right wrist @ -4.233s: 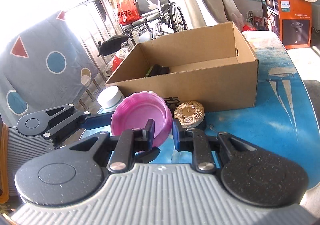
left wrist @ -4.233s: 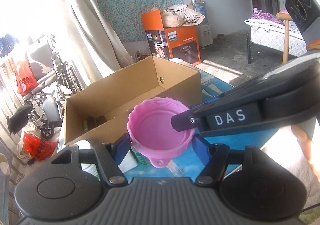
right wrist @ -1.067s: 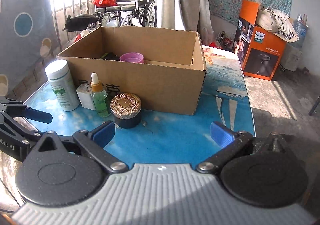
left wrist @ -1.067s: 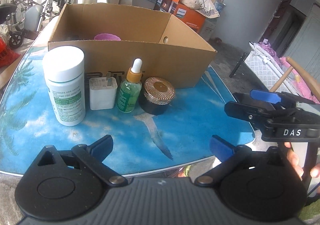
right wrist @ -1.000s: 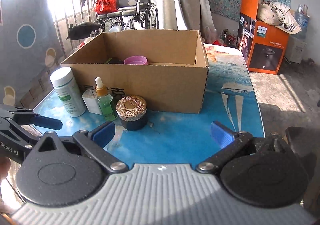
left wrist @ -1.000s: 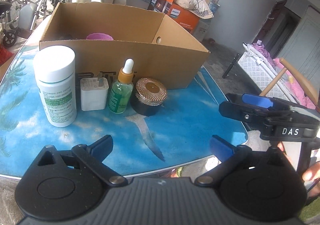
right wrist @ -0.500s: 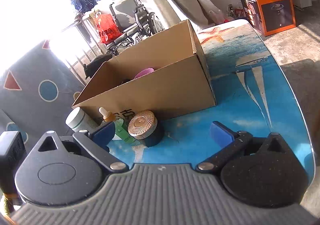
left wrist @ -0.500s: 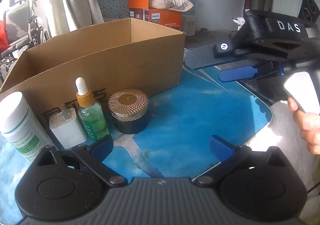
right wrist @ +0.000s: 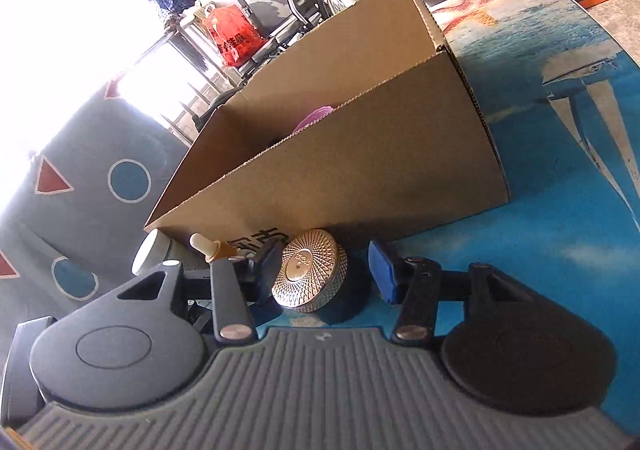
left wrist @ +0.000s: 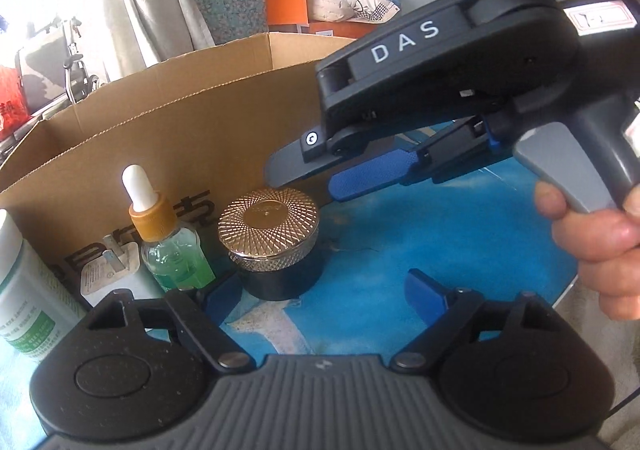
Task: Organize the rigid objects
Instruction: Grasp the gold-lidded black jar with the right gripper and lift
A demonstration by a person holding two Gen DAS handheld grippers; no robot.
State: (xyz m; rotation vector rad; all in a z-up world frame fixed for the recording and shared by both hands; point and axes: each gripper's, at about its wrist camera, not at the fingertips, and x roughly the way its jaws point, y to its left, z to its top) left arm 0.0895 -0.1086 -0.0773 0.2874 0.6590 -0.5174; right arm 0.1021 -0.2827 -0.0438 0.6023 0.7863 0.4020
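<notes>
A black jar with a gold ribbed lid (left wrist: 269, 225) stands on the blue table in front of the cardboard box (left wrist: 180, 138). My left gripper (left wrist: 320, 296) is open, low at the jar's near side. My right gripper (right wrist: 326, 270) is open with its fingers either side of the jar (right wrist: 310, 270), not touching it; it also shows in the left wrist view (left wrist: 340, 174), above and right of the jar. A green dropper bottle (left wrist: 170, 242), a white plug (left wrist: 108, 270) and a white bottle (left wrist: 24, 302) stand left of the jar. A pink cup (right wrist: 314, 116) sits inside the box.
The blue sea-print table (right wrist: 560, 210) runs on to the right of the box. A wheelchair (right wrist: 280, 2) and a red bag (right wrist: 234, 36) stand behind the box. An orange carton (left wrist: 286, 6) sits at the far wall. The table edge lies near right (left wrist: 568, 282).
Both grippers have moved in close to the gold-lidded jar. The right gripper has dropped low and its fingers now flank the jar. The pink cup lies in the box.
</notes>
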